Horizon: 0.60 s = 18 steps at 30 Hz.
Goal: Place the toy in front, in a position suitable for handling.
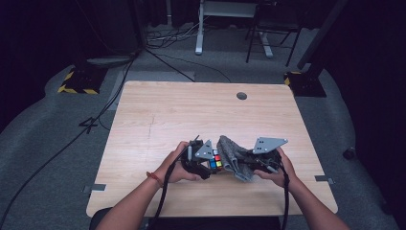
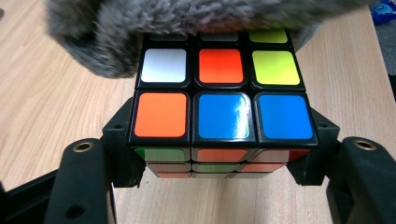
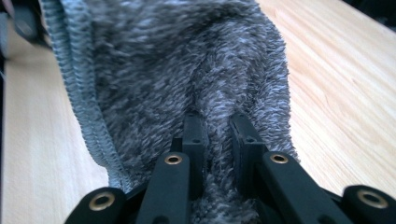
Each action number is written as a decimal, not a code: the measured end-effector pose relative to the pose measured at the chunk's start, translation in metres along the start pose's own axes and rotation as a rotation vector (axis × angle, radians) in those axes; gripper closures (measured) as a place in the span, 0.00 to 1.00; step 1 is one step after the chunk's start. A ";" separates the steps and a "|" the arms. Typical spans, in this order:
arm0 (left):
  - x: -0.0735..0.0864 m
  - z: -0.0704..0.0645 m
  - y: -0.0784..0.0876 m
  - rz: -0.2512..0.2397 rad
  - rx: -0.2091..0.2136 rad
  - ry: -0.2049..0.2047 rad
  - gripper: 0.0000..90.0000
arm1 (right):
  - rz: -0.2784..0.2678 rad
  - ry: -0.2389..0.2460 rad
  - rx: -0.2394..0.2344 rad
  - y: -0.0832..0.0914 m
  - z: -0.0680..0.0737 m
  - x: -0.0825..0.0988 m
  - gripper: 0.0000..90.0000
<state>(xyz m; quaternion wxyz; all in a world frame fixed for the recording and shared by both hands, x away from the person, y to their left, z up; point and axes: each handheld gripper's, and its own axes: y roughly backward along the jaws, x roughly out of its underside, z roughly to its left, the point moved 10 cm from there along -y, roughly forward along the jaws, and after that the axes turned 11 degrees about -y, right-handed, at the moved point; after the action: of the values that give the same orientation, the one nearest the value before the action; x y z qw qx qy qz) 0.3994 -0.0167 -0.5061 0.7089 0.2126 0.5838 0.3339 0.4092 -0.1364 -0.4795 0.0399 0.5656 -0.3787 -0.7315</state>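
A scrambled puzzle cube [image 2: 223, 105] with orange, blue, white and yellow stickers sits between the jaws of my left gripper [image 2: 223, 163], which is shut on its sides. In the high view the cube [image 1: 216, 161] shows at the tip of the left gripper [image 1: 207, 160]. A fuzzy grey cloth [image 3: 187, 70] hangs in my right gripper [image 3: 218, 128], whose jaws pinch a fold of it. The cloth [image 1: 230, 153] presses against the cube's far face, and its edge [image 2: 187, 18] covers the top row of stickers. The right gripper [image 1: 256, 162] is just right of the cube.
The light wooden table [image 1: 191, 110] has a round grommet [image 1: 242, 96] near its far edge. Both hands work close to the front edge. Cables, desk legs and a yellow-black striped base [image 1: 79, 81] lie on the floor beyond.
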 end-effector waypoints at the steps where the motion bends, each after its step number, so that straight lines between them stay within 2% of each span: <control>1: 0.000 -0.001 -0.001 -0.001 0.005 0.000 0.38 | -0.007 0.007 -0.002 0.001 0.002 -0.003 0.88; 4: -0.002 -0.002 -0.002 -0.005 0.009 -0.009 0.38 | -0.028 0.023 -0.015 0.002 0.010 -0.010 0.88; 6: -0.002 -0.002 -0.001 -0.003 0.000 -0.009 0.38 | -0.018 0.053 0.009 0.001 0.011 -0.011 0.88; 11: -0.006 0.002 0.007 -0.038 -0.013 -0.003 0.38 | 0.016 0.013 0.019 -0.006 0.000 -0.001 0.88; 13: -0.007 0.004 0.010 -0.047 -0.017 -0.004 0.38 | 0.029 -0.003 0.010 -0.009 -0.003 0.004 0.88; 18: -0.008 0.005 0.014 -0.062 -0.030 -0.004 0.38 | 0.058 -0.007 0.013 -0.014 -0.005 0.010 0.88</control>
<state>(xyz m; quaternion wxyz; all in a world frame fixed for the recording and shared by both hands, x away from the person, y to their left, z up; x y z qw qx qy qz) 0.4003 -0.0127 -0.4898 0.7230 0.1845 0.5837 0.3202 0.4153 -0.1341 -0.4960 0.0560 0.5520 -0.4000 -0.7294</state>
